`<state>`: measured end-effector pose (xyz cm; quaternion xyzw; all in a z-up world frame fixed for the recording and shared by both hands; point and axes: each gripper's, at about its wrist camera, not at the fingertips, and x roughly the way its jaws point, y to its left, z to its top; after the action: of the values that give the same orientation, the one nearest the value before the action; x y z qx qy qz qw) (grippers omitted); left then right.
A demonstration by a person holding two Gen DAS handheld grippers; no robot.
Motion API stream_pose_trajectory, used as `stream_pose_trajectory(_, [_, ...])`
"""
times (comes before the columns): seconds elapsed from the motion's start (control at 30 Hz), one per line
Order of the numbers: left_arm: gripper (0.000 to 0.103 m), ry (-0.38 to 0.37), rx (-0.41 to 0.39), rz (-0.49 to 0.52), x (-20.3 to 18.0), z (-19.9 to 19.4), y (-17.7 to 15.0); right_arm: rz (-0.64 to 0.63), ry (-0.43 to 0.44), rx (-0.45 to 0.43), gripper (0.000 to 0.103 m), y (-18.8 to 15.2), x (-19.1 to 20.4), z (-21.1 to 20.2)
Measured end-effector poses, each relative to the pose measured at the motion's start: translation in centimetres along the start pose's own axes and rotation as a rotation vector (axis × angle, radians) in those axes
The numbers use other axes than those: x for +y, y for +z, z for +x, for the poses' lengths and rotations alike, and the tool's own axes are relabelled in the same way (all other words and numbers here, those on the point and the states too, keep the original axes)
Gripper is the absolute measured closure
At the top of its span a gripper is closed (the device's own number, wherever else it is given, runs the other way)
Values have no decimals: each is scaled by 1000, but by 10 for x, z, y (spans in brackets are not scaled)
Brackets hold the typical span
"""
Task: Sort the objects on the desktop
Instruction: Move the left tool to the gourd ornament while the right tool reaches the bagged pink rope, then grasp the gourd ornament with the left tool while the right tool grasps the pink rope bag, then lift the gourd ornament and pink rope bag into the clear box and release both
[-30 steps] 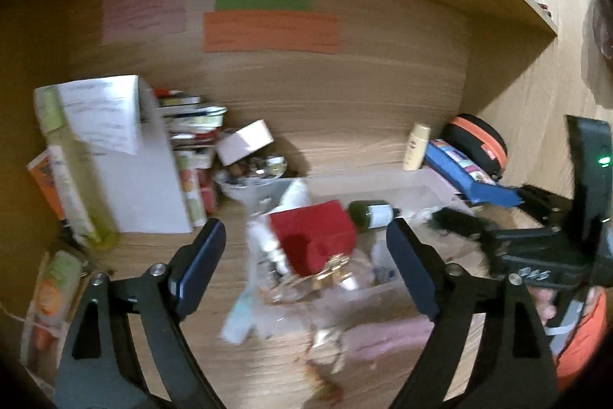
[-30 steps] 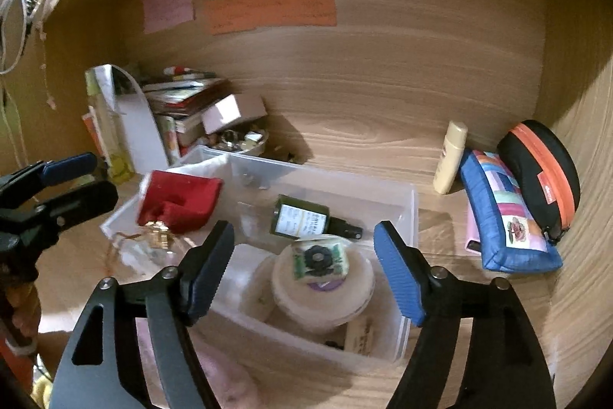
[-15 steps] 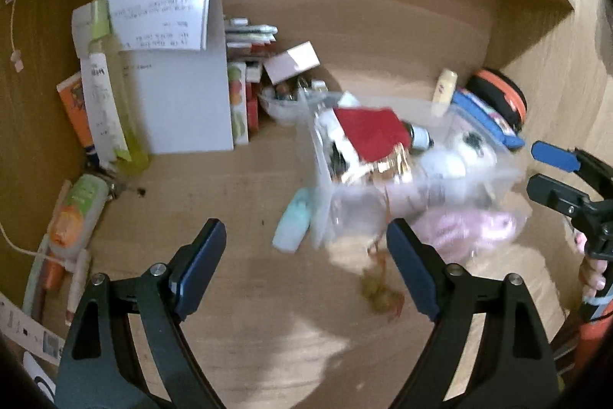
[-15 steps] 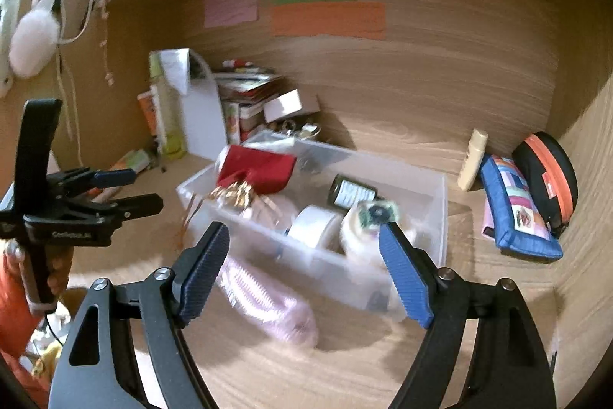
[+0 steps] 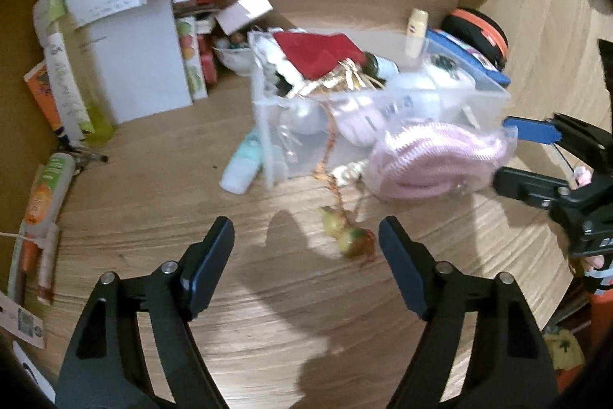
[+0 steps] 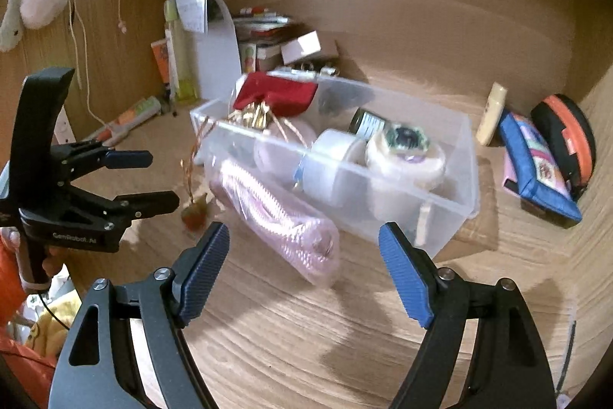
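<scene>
A clear plastic bin (image 6: pixel 452 156) (image 5: pixel 482 94) sits on the wooden desk, holding a red pouch (image 6: pixel 276 94) (image 5: pixel 318 54), white round jars (image 6: pixel 406 156), a dark bottle (image 6: pixel 364 121) and gold ribbon. A pink bagged bundle (image 6: pixel 279 213) (image 5: pixel 433 160) lies against the bin's front. A small charm on a chain (image 5: pixel 352 240) (image 6: pixel 193 213) lies on the desk. My left gripper (image 5: pixel 306 267) (image 6: pixel 153 175) is open and empty above the desk in front of the bin. My right gripper (image 6: pixel 302 271) (image 5: pixel 525 156) is open and empty, near the pink bundle.
A white folder (image 5: pixel 134 64) and books (image 5: pixel 195 64) stand at the back left. Tubes (image 5: pixel 46 194) lie at the left edge. A light blue bottle (image 5: pixel 245 163) lies left of the bin. A blue pouch (image 6: pixel 536 163), an orange-black case (image 6: pixel 567 137) and a cream bottle (image 6: pixel 492 114) stand right.
Both grippers have pulled back and up from the bin, so the desk in front and the pink bundle now show. Both stay open.
</scene>
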<state>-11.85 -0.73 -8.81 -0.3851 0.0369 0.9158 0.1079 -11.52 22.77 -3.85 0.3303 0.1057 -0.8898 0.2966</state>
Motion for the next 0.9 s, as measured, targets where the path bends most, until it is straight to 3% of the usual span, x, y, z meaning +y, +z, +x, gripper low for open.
stream_pose_trajectory(0.1, [26, -6, 16, 18, -6, 6, 1, -3, 10, 36, 26, -1, 1, 14])
stream_pose_trajectory(0.2, [30, -16, 33, 32, -11, 12, 3, 0, 45, 77, 32, 2, 3, 30])
stream_pose_trajectory(0.33, [40, -22, 70, 37, -12, 24, 4, -11, 43, 107, 55, 4, 7, 43])
stream_pose_trajectory(0.53, [69, -22, 94, 49, -14, 31, 3, -10, 59, 90, 72, 5, 11, 43])
stream_pose_trajectory(0.6, [84, -13, 87, 48, -13, 31, 3, -13, 88, 84, 76, 5, 13, 39])
stream_pose_trajectory(0.9, [84, -3, 48, -17, 1, 18, 1, -17, 116, 1, 80, 13, 24, 9])
